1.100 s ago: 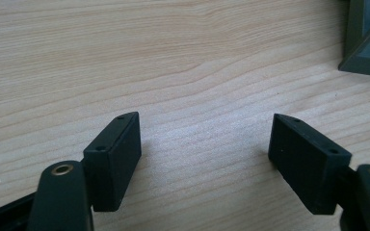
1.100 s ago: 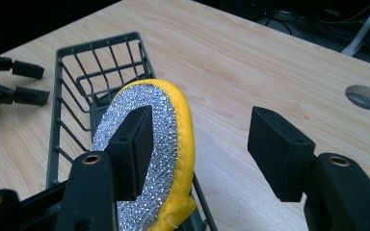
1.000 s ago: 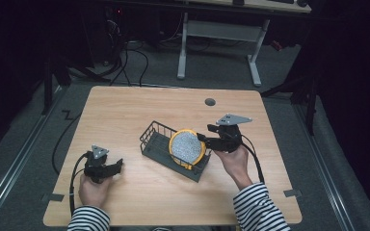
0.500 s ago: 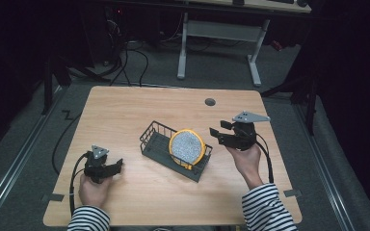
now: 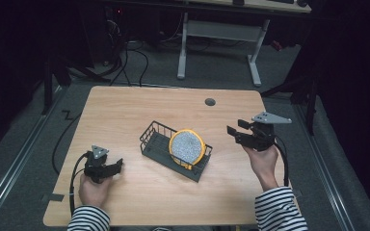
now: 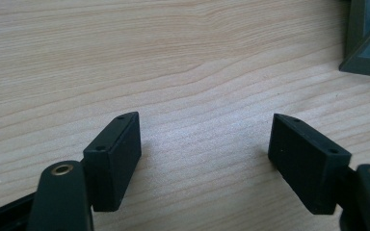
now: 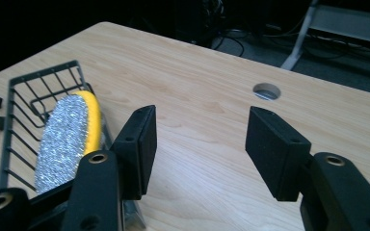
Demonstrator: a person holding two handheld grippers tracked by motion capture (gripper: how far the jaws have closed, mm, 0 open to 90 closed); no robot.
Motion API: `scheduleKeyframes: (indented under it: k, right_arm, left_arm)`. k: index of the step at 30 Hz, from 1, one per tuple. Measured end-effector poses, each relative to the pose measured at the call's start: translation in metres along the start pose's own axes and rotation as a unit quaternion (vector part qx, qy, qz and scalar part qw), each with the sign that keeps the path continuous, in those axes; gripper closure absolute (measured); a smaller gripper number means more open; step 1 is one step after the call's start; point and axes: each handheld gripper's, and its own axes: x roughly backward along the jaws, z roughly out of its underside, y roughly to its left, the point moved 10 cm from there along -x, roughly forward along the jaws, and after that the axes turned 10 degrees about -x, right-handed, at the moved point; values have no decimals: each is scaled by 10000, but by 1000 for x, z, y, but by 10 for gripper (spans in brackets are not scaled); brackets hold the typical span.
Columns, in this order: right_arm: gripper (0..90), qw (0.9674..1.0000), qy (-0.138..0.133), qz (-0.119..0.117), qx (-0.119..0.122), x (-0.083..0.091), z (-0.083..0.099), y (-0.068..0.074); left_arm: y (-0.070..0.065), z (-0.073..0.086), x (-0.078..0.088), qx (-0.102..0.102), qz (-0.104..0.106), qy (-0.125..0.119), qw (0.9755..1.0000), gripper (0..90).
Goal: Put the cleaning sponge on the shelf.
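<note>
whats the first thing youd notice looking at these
The round yellow-rimmed sponge with its glittery silver face, standing on edge in the dark wire rack at the middle of the wooden table. Then the right gripper, held open above the table to the rack's right, and the left gripper, open near the front left.

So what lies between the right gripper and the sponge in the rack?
Only bare tabletop: the high view shows the right gripper apart from the sponge standing in the wire rack.
</note>
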Motion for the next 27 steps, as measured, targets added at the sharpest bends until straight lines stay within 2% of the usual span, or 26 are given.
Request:
scheduleKeyframes:
  k: [4, 8, 11, 14, 15, 18, 23, 27]
  right_arm:
    - [475, 9998, -72, 63, -158, 9, 3, -11]
    - [486, 9994, -110, 219, -237, 18, 14, -26]
    - [486, 9987, -128, 292, -396, 24, 22, -38]
    - [486, 9982, -149, 311, -486, 28, 27, -44]
    - [487, 9976, -152, 371, -555, 31, 35, -51]
    - [487, 9968, -160, 416, -667, 34, 45, -58]
    - [490, 9963, -171, 330, -769, 34, 61, -63]
    - [491, 9957, 26, 343, -865, 29, 86, -69]
  left_arm:
    - [0, 0, 0, -1, 3, 2, 10000, 278]
    - [0, 0, 0, -8, 15, 12, 10000, 278]
    - [0, 0, 0, -8, 14, 12, 10000, 279]
    - [0, 0, 0, -8, 8, 8, 10000, 279]
    - [0, 0, 0, -3, 6, 7, 10000, 278]
    - [0, 0, 0, -5, 6, 8, 10000, 278]
    - [0, 0, 0, -2, 11, 11, 10000, 279]
    - [0, 0, 0, -2, 8, 11, 10000, 279]
